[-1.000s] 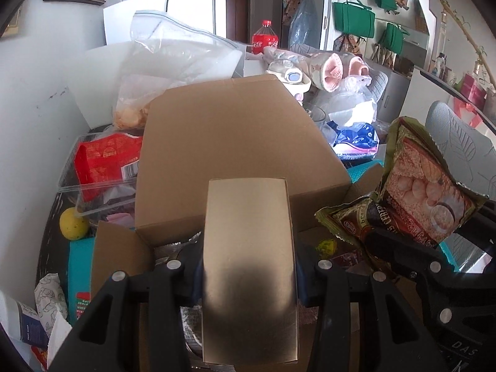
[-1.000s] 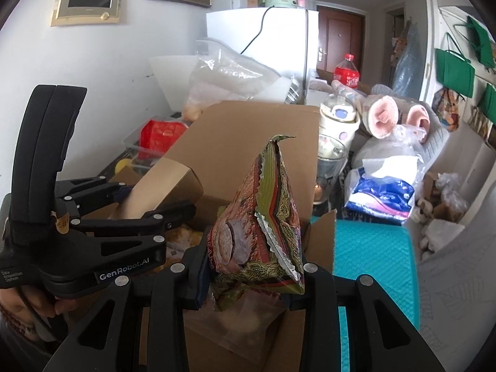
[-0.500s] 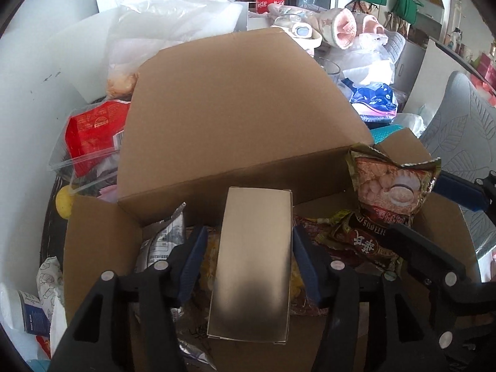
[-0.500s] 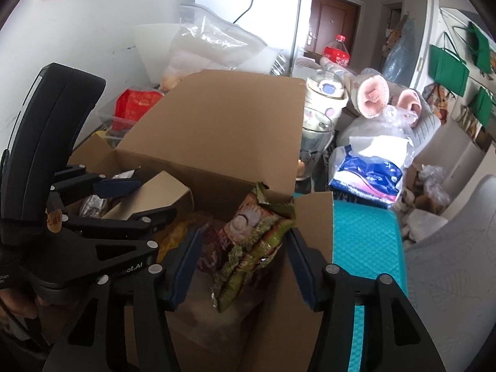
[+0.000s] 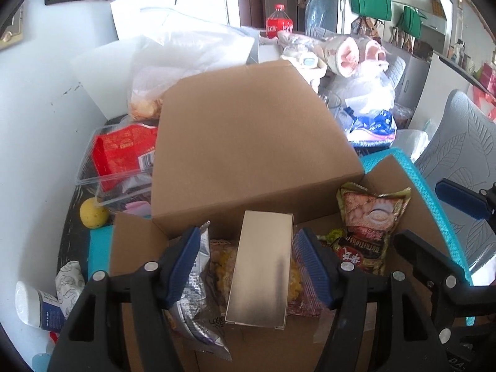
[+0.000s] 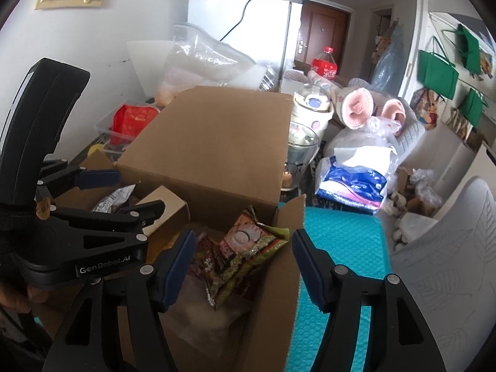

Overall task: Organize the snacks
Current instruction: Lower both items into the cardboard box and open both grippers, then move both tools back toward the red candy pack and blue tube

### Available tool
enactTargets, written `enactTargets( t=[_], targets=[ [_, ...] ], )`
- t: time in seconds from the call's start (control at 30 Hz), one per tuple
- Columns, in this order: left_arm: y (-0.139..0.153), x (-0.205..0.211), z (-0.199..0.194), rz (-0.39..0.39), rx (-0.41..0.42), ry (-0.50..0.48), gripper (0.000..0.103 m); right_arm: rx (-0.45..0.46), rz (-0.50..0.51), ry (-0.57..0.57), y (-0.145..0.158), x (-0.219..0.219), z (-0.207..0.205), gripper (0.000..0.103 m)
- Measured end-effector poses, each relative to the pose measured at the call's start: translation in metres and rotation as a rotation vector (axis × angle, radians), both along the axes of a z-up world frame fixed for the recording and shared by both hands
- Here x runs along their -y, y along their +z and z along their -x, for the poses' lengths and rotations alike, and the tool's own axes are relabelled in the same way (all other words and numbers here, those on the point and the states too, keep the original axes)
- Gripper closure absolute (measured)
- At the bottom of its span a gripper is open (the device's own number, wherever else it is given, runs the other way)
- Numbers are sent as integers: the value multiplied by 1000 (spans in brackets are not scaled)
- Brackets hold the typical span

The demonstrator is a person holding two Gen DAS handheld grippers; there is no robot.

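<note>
While its fingers open, the left gripper [image 5: 248, 263] lets the gold box [image 5: 260, 266] lie free in the cardboard box [image 5: 248, 130]. The right gripper [image 6: 243, 266] is opening too, with the snack bag [image 6: 245, 248] loose between its fingers.

Both views are taken from the wrists, angled steeply down along the fingers, close over the open box [image 5: 254, 142]. The box [image 6: 214, 155], the snack bag [image 6: 245, 257] and the cluttered back wall are shared. The left gripper [image 6: 124, 192] is seen at the right view's left edge.
</note>
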State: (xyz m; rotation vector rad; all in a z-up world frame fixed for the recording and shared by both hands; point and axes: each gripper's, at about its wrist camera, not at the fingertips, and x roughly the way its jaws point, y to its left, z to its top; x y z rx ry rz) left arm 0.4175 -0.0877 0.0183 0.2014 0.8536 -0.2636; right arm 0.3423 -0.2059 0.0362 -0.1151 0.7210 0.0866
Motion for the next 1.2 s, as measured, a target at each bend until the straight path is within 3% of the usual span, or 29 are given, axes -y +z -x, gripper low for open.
enactTargets(
  t=[0.67, 0.8, 1.2],
  targets=[
    [108, -7, 96, 72, 224, -65, 38, 204, -21, -14, 92, 8, 89, 38],
    [123, -5, 121, 81, 275, -74, 38, 245, -18, -17, 103, 10, 114, 33],
    [125, -7, 191, 123, 331, -105, 38, 276, -14, -63, 95, 20, 179, 33]
  ],
)
